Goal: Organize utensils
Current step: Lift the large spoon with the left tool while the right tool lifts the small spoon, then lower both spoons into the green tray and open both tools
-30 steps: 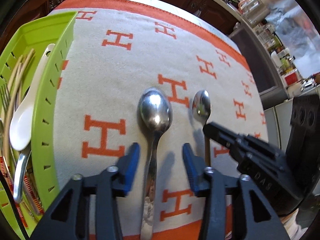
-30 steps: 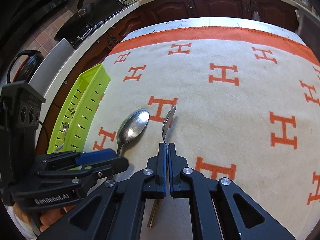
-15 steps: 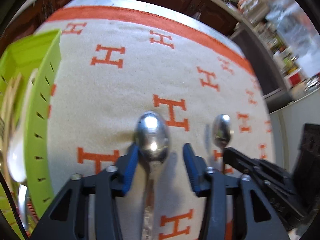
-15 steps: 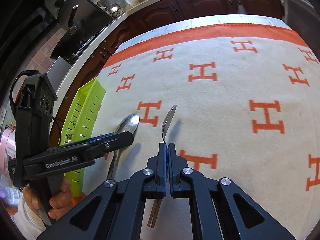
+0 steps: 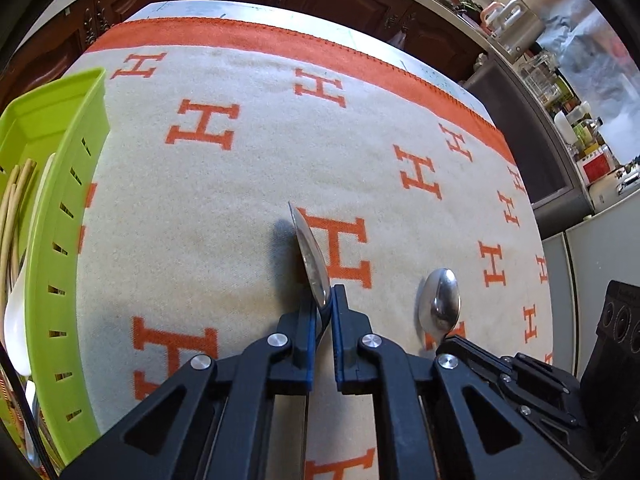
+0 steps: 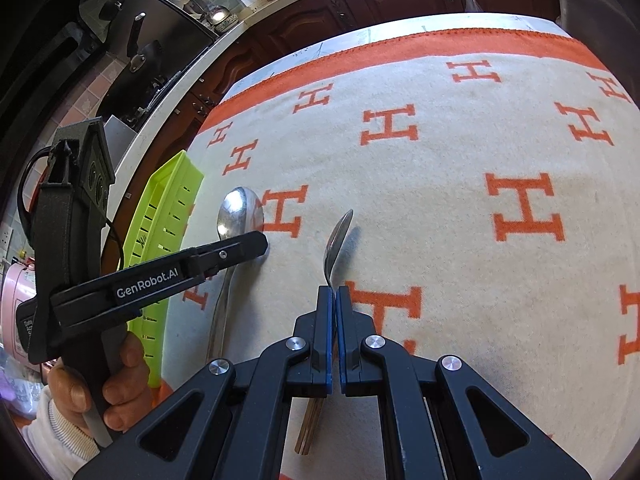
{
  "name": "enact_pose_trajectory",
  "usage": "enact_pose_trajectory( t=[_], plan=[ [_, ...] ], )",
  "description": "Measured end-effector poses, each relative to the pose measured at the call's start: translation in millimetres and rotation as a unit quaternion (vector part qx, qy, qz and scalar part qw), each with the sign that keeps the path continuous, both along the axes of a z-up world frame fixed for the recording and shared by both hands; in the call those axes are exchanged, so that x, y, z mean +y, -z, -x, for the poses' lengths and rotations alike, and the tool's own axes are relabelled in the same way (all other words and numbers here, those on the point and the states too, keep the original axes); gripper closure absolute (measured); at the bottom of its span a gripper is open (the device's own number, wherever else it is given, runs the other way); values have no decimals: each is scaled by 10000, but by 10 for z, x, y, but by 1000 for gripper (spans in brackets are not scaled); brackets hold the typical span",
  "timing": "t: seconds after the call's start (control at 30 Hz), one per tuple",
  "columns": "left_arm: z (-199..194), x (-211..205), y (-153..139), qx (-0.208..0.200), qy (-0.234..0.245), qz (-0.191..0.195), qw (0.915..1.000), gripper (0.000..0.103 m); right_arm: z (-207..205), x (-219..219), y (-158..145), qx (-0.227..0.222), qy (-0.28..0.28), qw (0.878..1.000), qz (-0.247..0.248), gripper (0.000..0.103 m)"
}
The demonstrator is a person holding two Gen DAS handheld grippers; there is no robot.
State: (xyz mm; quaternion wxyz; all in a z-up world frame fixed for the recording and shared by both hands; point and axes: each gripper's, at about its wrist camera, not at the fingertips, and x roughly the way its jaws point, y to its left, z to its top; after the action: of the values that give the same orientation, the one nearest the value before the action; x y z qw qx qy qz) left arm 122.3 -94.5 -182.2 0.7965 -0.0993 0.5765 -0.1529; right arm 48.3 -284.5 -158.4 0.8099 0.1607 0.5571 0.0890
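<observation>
A large steel spoon [image 5: 310,252] lies over the cream cloth, its bowl tipped on edge. My left gripper [image 5: 326,300] is closing its jaws on the spoon's neck, and the blue pads press it from both sides. In the right wrist view the same large spoon [image 6: 239,212] shows its bowl just past the left gripper [image 6: 260,244], seen side-on. My right gripper [image 6: 333,292] is shut on a small steel spoon [image 6: 338,240], bowl pointing away and the wooden handle end sticking out below the jaws. The small spoon [image 5: 439,306] sits to the right of the large one.
A lime green slotted tray [image 5: 60,240] stands at the cloth's left edge, holding a white ceramic spoon [image 5: 16,320], chopsticks [image 5: 12,200] and other cutlery. A hand [image 6: 120,380] holds the left gripper's handle. The orange-lettered cloth [image 5: 240,184] spreads ahead; counters and cabinets ring the table.
The left jaws closed from wide open onto the large spoon's neck, and its bowl turned from flat to on edge. The right gripper stays shut on the small spoon.
</observation>
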Motion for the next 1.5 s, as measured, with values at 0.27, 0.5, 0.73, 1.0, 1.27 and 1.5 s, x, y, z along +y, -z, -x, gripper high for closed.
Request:
enact_pose_trajectory(
  t=[0.27, 0.5, 0.73, 1.0, 1.27, 1.5],
  plan=[
    [199, 111, -143, -125, 0, 194, 9997, 100, 70, 55, -144, -135, -123, 9998, -58, 101],
    [482, 397, -404, -286, -151, 389, 9987, 100, 232, 198, -405, -334, -278, 9990, -123, 101],
    [807, 796, -899, -645, -298, 374, 9968, 100, 363, 507, -792, -598, -576, 9962, -252, 101],
    [965, 1452, -1341, -1079, -700, -149, 9916, 100, 335, 1264, -1311, -881, -1163, 9886, -374, 101],
    [841, 1988, -1178, -921, -925, -245, 9911, 100, 83, 2069, -1429, -847, -1315, 9874, -235, 101],
    [708, 2202, -1071, -1077, -1150, -389, 9867, 100, -171, 2489, -1088, -493, -1334, 9897, -165, 101]
  ],
)
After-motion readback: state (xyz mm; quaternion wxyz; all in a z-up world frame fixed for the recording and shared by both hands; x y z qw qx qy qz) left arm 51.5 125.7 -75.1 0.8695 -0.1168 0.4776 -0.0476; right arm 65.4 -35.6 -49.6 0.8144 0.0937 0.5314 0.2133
